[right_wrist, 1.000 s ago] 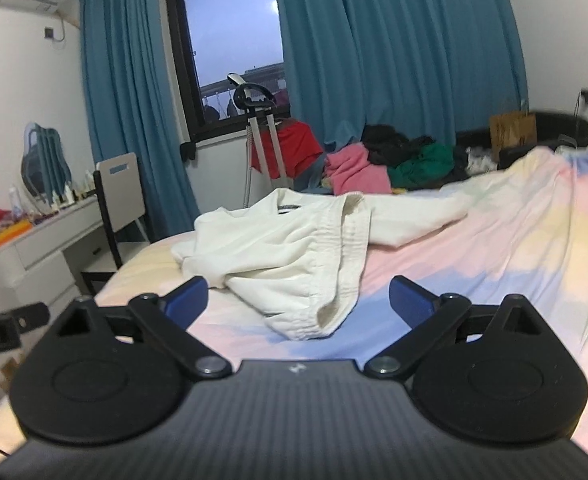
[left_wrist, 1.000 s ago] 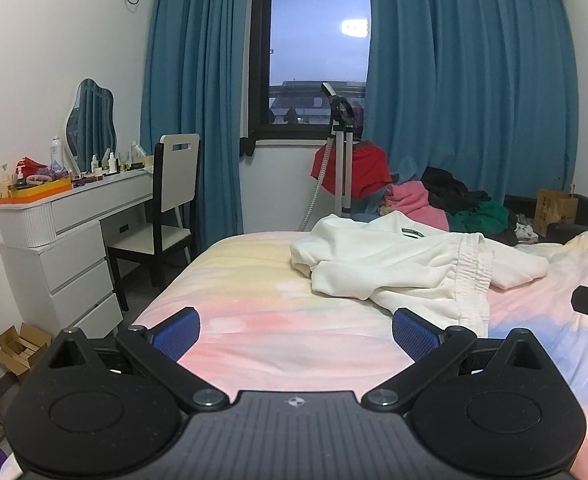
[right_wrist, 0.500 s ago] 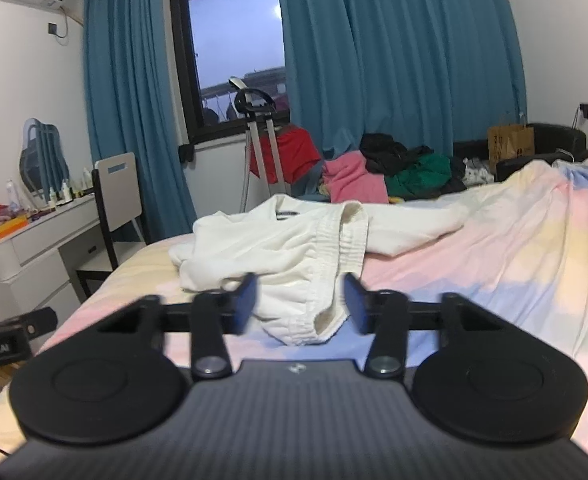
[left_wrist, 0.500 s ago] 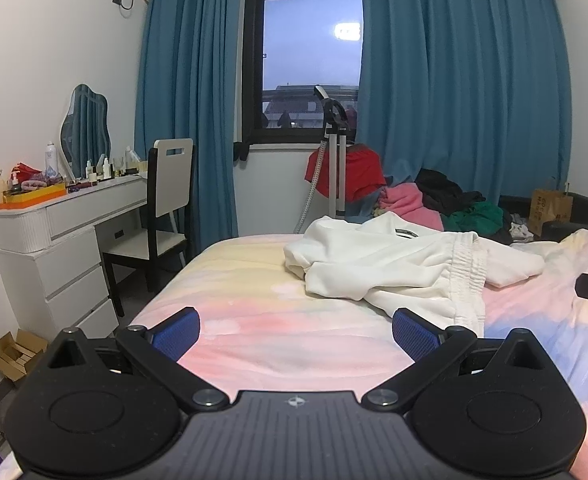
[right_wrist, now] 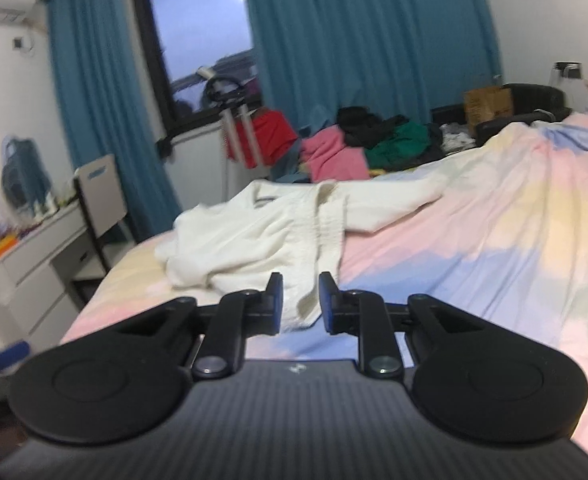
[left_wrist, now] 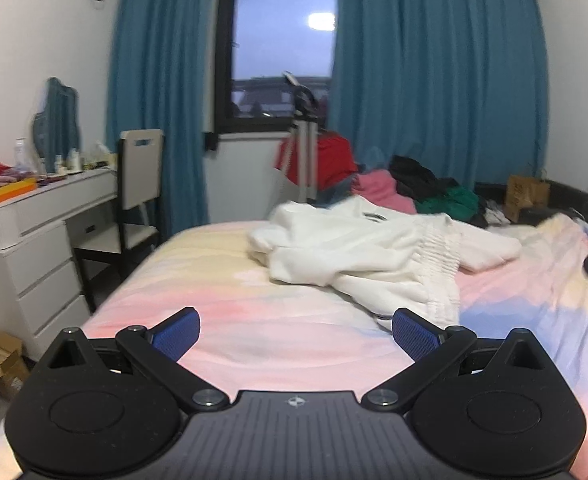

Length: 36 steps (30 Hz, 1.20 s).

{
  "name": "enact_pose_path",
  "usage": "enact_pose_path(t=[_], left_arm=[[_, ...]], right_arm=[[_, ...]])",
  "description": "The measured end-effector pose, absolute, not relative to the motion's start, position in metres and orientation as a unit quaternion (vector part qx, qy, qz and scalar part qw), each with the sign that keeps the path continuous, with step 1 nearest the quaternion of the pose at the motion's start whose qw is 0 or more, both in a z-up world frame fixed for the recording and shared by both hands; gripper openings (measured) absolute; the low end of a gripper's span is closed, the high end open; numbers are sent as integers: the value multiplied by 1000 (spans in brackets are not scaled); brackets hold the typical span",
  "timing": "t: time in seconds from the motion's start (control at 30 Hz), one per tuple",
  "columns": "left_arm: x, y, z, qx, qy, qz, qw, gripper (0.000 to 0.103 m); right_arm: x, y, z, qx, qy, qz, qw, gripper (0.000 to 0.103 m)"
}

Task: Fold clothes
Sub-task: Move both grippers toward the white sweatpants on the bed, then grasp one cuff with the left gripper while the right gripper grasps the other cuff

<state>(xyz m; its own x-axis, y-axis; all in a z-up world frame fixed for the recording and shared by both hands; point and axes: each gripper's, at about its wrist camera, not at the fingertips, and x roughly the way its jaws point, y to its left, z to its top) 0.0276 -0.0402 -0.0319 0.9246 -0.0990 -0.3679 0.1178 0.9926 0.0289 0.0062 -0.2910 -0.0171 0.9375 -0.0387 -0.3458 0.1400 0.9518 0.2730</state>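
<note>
Right gripper [right_wrist: 301,300] jaws narrowed, left gripper [left_wrist: 295,334] wide; white garment [left_wrist: 373,252] crumpled crosswise.

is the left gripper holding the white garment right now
No, the left gripper is wide open above the bedsheet, with the white garment lying ahead, untouched.

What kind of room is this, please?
Most likely a home bedroom: a bed with a pastel sheet, a white dressing table with a mirror, and teal curtains at a window.

right claw [right_wrist: 301,300] narrowed, nearer white garment [right_wrist: 278,232]
</note>
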Motion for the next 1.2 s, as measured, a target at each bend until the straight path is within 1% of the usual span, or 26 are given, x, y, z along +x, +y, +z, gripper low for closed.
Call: enact_pose_path(t=[0.17, 0.23, 0.33, 0.43, 0.47, 0.53, 0.6, 0.67, 0.73, 0.77, 0.83, 0.87, 0.9, 0.93, 0.97, 1.0, 1.17, 1.2], left_arm=[[81, -100, -55, 61, 195, -117, 972, 103], [108, -129, -69, 73, 199, -139, 967, 103], [155, -171, -97, 78, 209, -152, 963, 101], [202, -200, -127, 72, 238, -145, 958, 94], [215, -208, -136, 70, 248, -143, 956, 88], [234, -218, -153, 72, 264, -141, 952, 87], [240, -226, -165, 80, 269, -133, 950, 77], [236, -232, -170, 109, 265, -135, 948, 74], [230, -237, -172, 138, 259, -136, 946, 73], [230, -238, -173, 146, 258, -132, 946, 71], [232, -236, -171, 131, 264, -125, 947, 68], [234, -233, -169, 118, 270, -122, 948, 64], [238, -230, -167, 106, 275, -120, 948, 53], [240, -228, -163, 94, 280, -121, 948, 46], [239, -227, -157, 87, 280, -122, 948, 42], [236, -227, -150, 82, 277, -121, 950, 37], [200, -200, -94, 68, 221, -112, 966, 33], [193, -190, -81, 66, 214, -112, 968, 13]], right_arm=[[2, -306, -14, 171, 148, -77, 971, 24], [6, -314, -19, 176, 152, -90, 968, 28], [17, -326, -33, 181, 161, -101, 965, 30], [36, -338, -58, 176, 175, -117, 962, 33], [43, -342, -67, 175, 183, -122, 960, 33], [61, -351, -87, 188, 201, -122, 954, 33], [78, -356, -103, 197, 217, -122, 948, 33], [95, -360, -116, 207, 233, -123, 942, 33], [104, -362, -121, 221, 233, -124, 939, 33], [107, -362, -122, 226, 230, -127, 938, 33], [111, -364, -126, 231, 225, -129, 938, 33], [111, -366, -128, 230, 224, -130, 938, 33], [112, -366, -130, 229, 225, -132, 938, 33], [113, -367, -131, 229, 226, -133, 937, 33], [113, -369, -133, 233, 226, -132, 937, 33], [113, -370, -133, 239, 222, -130, 936, 33], [103, -374, -125, 252, 188, -128, 941, 33], [100, -374, -123, 257, 183, -124, 941, 33]])
